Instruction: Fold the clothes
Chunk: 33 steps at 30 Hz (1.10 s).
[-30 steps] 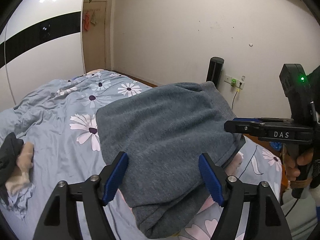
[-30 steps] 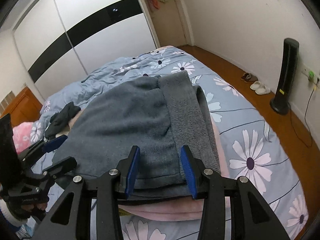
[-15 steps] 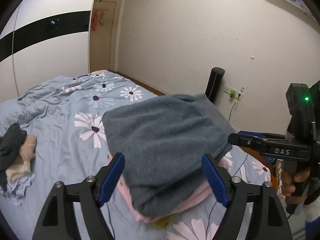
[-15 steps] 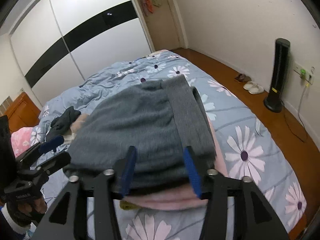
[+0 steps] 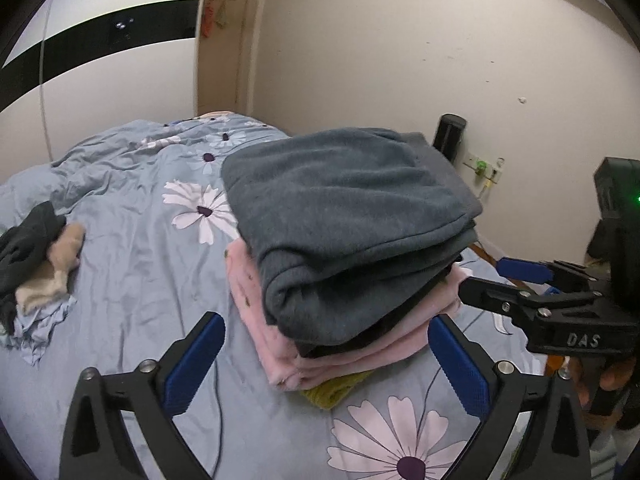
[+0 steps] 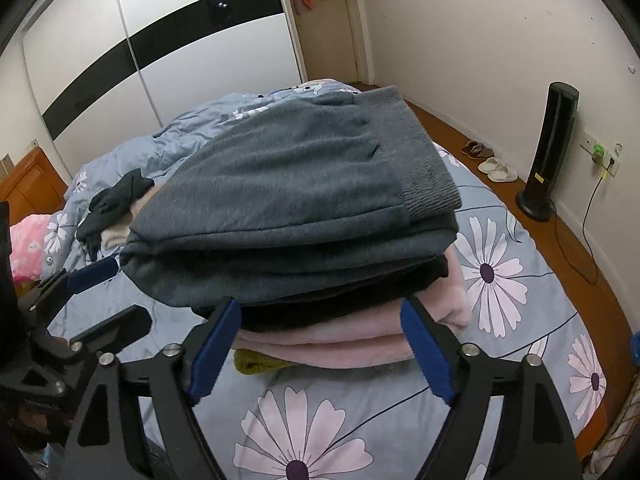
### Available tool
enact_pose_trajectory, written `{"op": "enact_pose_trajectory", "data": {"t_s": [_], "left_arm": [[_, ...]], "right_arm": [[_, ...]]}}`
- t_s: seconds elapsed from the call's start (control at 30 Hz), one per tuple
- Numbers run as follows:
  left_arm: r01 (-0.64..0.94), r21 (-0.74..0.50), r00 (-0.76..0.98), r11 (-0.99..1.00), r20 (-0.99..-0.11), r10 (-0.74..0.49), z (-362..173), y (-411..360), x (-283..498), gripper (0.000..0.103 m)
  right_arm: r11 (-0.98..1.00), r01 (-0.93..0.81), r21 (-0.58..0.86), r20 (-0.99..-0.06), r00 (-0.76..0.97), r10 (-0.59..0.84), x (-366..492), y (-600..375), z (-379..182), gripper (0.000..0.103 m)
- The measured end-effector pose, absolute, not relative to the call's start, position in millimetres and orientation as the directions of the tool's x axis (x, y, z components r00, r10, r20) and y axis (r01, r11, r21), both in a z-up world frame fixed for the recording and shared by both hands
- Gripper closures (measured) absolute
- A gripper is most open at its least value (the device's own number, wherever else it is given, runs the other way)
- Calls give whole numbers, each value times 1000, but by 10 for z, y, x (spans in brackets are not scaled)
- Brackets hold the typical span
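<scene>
A folded grey sweater (image 5: 344, 216) (image 6: 288, 200) lies on top of a stack on the bed, over a black piece, a folded pink garment (image 5: 256, 312) (image 6: 340, 344) and an olive one (image 5: 332, 390) at the bottom. My left gripper (image 5: 324, 322) (image 6: 108, 300) hovers just short of one side of the stack. Its jaws are opening wide with no cloth between the pads. My right gripper (image 6: 320, 306) (image 5: 492, 280) faces the neighbouring side. Its jaws are opening too, and the pads stay clear of the stack's edge.
The bed has a blue duvet (image 5: 132, 264) with daisies. A loose heap of dark and beige clothes (image 5: 36, 256) (image 6: 116, 208) lies further along it. A black tower fan (image 6: 552, 148), slippers (image 6: 496, 170) and a wall socket with a cable stand by the right wall.
Both grippers have pulled back from the grey sweater and spread their jaws. The sweater, earlier between the fingers, now rests freely on the stack.
</scene>
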<state>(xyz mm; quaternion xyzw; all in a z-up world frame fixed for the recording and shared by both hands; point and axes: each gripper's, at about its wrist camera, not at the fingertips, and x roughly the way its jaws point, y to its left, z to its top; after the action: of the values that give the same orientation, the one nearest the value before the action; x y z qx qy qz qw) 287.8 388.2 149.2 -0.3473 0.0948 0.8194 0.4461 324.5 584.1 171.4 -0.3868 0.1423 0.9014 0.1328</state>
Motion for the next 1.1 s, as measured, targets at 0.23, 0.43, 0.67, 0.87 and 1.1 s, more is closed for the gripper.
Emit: {"op": "enact_pose_trajectory", "data": {"t_s": [0.23,0.43,0.67,0.87,1.1], "left_arm": [[-756,-157,-397,-635,-661,637,1402,3859,2835,0],[-737,-136,-422,-662,-673,608,1345,3885,2784,0],[-726,-128,-435,-676,-676,595,1282,3904,2793,0],[-727,-127,-418,-675,-698,581,1209,3953,2786,0],[-719,-106,-424,-686,-715,556,1150,4051,2788,0]], "right_arm": [[-926,-350,139,-738,-661,139,3240,5771,1672,7],[-925,-355,139,-740,-658,141,3211,5777,1647,4],[-919,-367,143,-741,-655,147,3230,5804,1621,0],[-920,-371,128,-746,-647,157,3221,5800,1591,0],[-914,-386,123,-756,-633,165,3203,5846,1552,0]]}}
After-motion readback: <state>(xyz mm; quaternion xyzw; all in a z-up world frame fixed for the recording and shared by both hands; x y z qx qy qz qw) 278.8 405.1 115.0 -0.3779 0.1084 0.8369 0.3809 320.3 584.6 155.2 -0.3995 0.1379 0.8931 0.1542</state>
